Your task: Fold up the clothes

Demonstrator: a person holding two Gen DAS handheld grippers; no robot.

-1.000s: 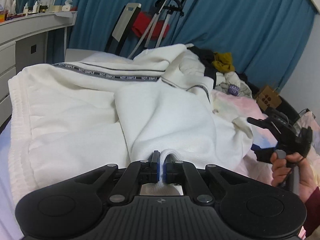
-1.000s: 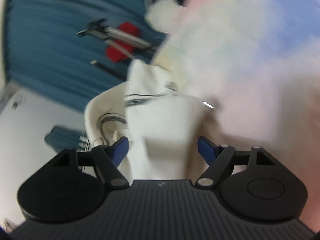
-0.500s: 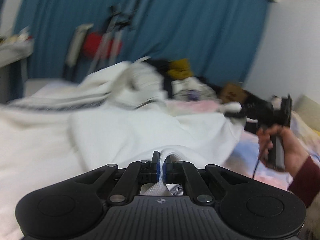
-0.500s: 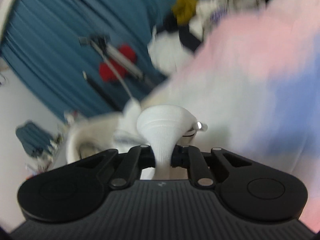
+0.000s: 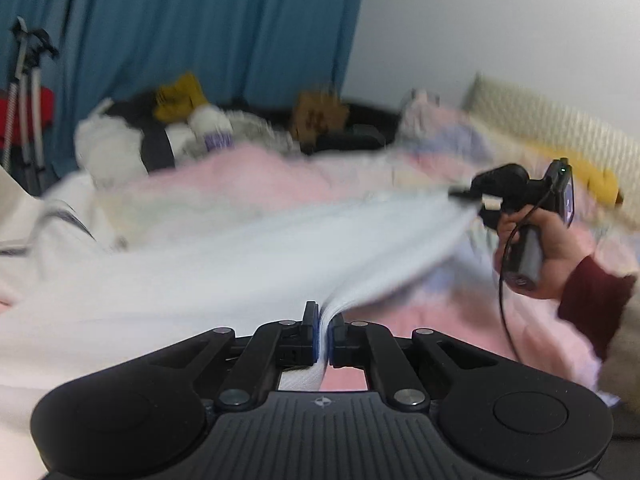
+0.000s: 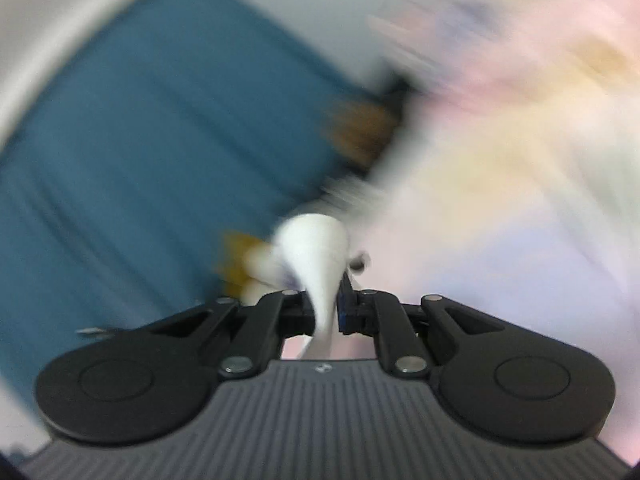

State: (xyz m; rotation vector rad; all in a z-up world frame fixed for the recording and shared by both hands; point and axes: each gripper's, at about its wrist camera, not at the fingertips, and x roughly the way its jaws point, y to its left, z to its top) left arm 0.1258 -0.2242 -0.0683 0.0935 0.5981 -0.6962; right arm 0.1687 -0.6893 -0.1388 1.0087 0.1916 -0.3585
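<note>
cloth, the white garment (image 5: pixel 248 256), runs taut from my left tongs (image 5: pixel 325 336) rightward to my right tongs (image 6: pixel 335 312), both clenched on it, above the bed (image 5: pixel 440 320).

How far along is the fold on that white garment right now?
Done: both grips are made, the left gripper and the right gripper each with jaws shut on the white garment. In hand: it stretches between them over the pink bedding. Left: no finished fold shows.
</note>
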